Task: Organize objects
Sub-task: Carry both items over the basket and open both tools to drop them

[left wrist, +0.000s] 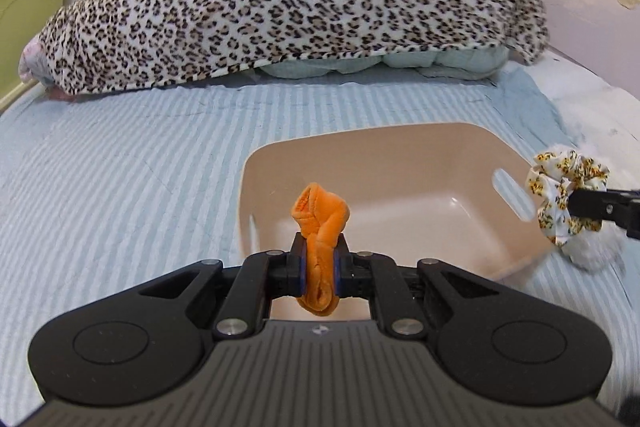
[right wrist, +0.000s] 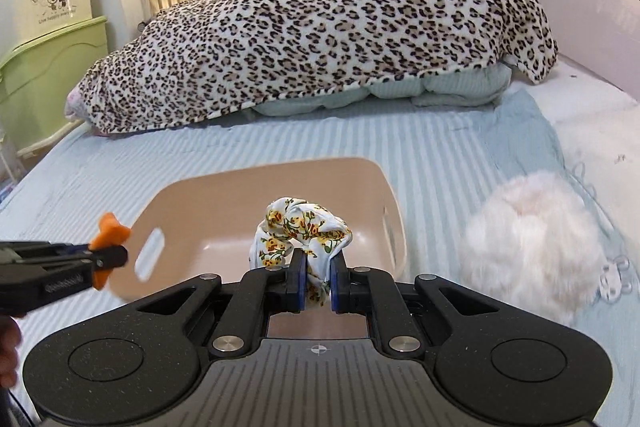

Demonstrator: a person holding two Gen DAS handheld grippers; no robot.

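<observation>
My left gripper (left wrist: 320,259) is shut on an orange velvet scrunchie (left wrist: 320,215) and holds it over the near edge of a beige plastic basket (left wrist: 360,147). My right gripper (right wrist: 319,275) is shut on a white floral scrunchie (right wrist: 300,227) and holds it above the basket's near side (right wrist: 280,171). The right gripper shows in the left wrist view (left wrist: 576,207) at the basket's right handle slot. The left gripper shows in the right wrist view (right wrist: 108,259) by the basket's left handle slot. The basket stands on the striped blue bedsheet (left wrist: 120,167) and looks bare inside.
A white fluffy item (right wrist: 536,243) lies on the sheet right of the basket. A leopard-print blanket (right wrist: 320,35) covers a pile of bedding at the head of the bed. Green and cream drawers (right wrist: 44,67) stand at the left. A pale wall (right wrist: 592,7) runs along the right.
</observation>
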